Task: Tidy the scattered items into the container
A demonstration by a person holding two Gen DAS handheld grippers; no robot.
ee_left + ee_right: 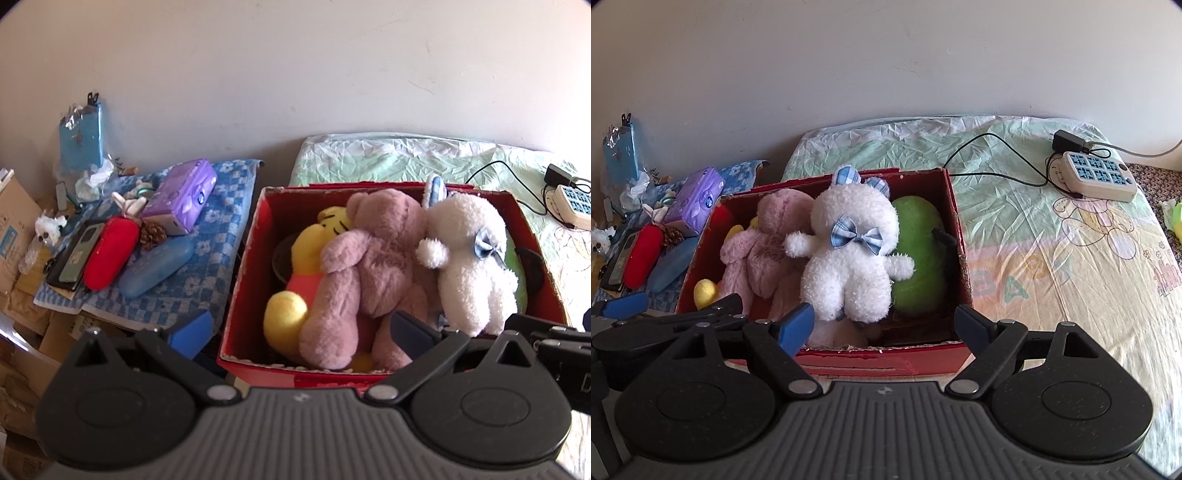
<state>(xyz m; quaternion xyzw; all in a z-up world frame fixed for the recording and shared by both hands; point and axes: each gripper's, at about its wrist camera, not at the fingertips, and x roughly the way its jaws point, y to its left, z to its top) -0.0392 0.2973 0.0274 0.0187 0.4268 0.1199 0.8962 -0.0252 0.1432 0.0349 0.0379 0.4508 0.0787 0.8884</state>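
While both sets of tongs hung just short of the near rim of the red cardboard box (956, 221), I saw that each was released and held nothing: the left tongs (301, 332) gaped over the box's near wall, and the right tongs (884, 326) stood spread the same way beside them. The box sat on the bed (1052, 258) at its left edge, near the wall. Inside it, the white plush bear (849, 254) with a blue checked bow lay on top, touching the pink teddy bear (373, 266) on its left and the green plush (919, 258) against the right wall. A yellow plush toy (295, 291) was wedged under the pink one at the left side. On the bed's far right corner I noted a white power strip (1097, 177) with a black adapter (1067, 142) plugged in.
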